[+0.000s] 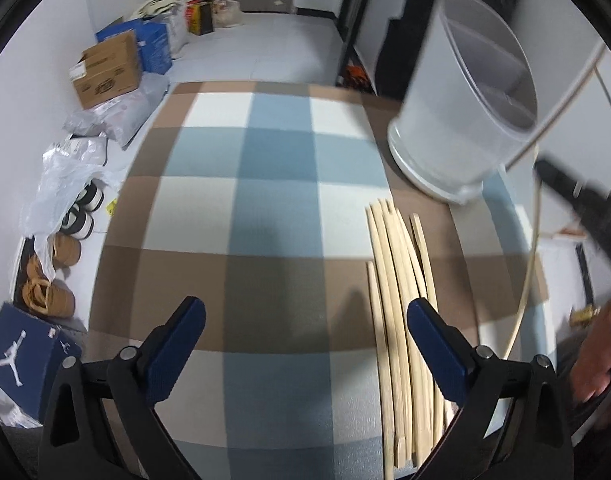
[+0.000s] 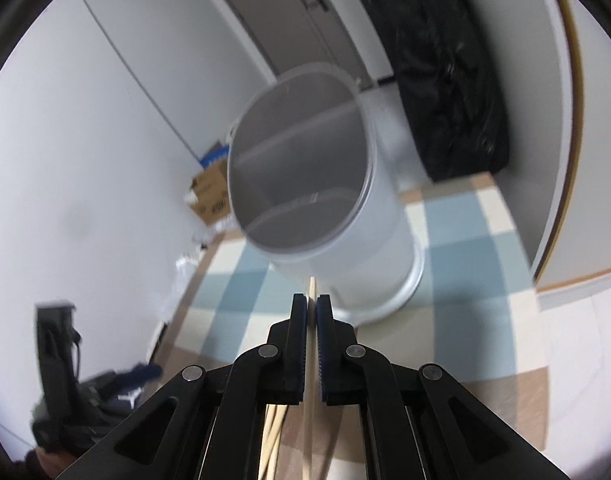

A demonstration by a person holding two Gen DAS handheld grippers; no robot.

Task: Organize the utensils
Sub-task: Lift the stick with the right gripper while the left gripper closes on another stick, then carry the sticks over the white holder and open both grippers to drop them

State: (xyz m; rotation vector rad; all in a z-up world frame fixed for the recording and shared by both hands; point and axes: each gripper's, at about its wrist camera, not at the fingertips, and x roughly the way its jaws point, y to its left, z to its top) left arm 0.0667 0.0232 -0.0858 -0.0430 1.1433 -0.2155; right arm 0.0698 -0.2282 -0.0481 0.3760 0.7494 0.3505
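Observation:
Several pale wooden chopsticks (image 1: 401,300) lie in a bundle on the checked tablecloth (image 1: 241,184). My left gripper (image 1: 307,312) hangs open above the cloth, its right finger over the bundle, with nothing between the pads. A white translucent utensil holder (image 1: 461,120) with an inner divider stands behind the bundle. My right gripper (image 2: 311,300) is shut on a single chopstick (image 2: 312,286), whose tip pokes out just in front of the holder (image 2: 385,248). In the left wrist view the right gripper (image 1: 577,196) is a dark blur at the right edge.
Cardboard boxes (image 1: 109,68), plastic bags (image 1: 65,176), shoes (image 1: 49,292) and a blue shoe box (image 1: 21,360) line the floor left of the table. A black bag (image 2: 445,72) stands behind the holder. A hand (image 1: 597,360) shows at the right.

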